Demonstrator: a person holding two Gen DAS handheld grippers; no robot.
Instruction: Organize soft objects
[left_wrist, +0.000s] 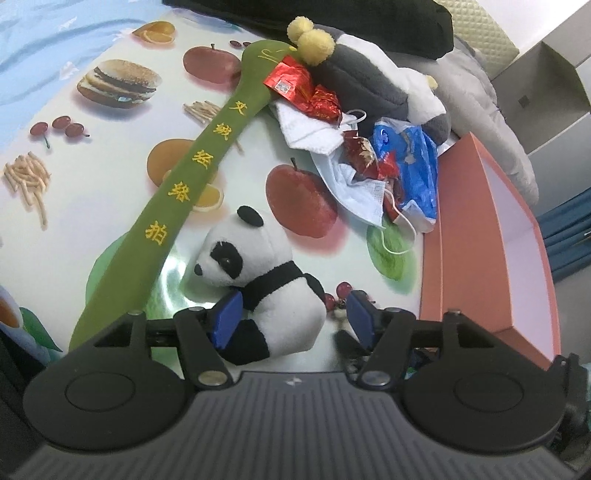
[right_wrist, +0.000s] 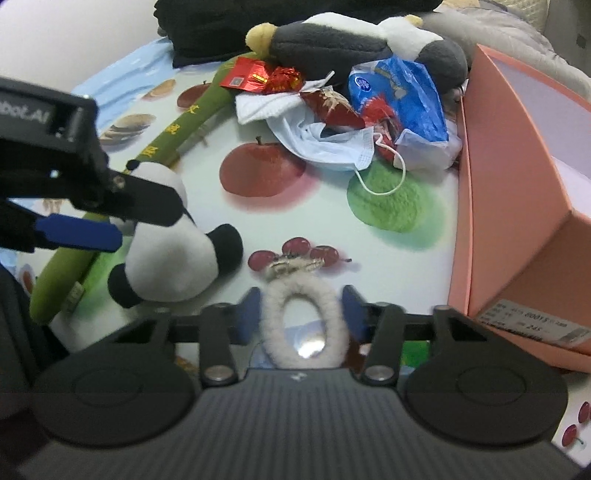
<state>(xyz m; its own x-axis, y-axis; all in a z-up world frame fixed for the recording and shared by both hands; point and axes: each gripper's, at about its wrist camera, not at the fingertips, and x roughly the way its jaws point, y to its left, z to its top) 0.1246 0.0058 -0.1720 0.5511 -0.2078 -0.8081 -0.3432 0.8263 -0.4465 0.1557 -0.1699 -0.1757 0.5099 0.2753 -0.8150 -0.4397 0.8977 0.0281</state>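
A small panda plush (left_wrist: 266, 288) sits on the fruit-print tablecloth. My left gripper (left_wrist: 291, 317) is open around it, left pad touching its side, right pad apart. In the right wrist view the panda (right_wrist: 173, 258) lies left, with the left gripper (right_wrist: 110, 210) over it. My right gripper (right_wrist: 301, 314) is open around a fluffy white ring (right_wrist: 306, 325) with a metal clip; the pads are close to its sides. A long green plush stick (left_wrist: 177, 192) and a grey-white plush (left_wrist: 362, 81) lie behind.
An open pink box (left_wrist: 487, 236) stands at the right, also in the right wrist view (right_wrist: 517, 206). A pile of face masks (right_wrist: 332, 144), a blue bag (right_wrist: 402, 96) and red wrappers (right_wrist: 258, 75) lies mid-table. Dark clothing lies at the back.
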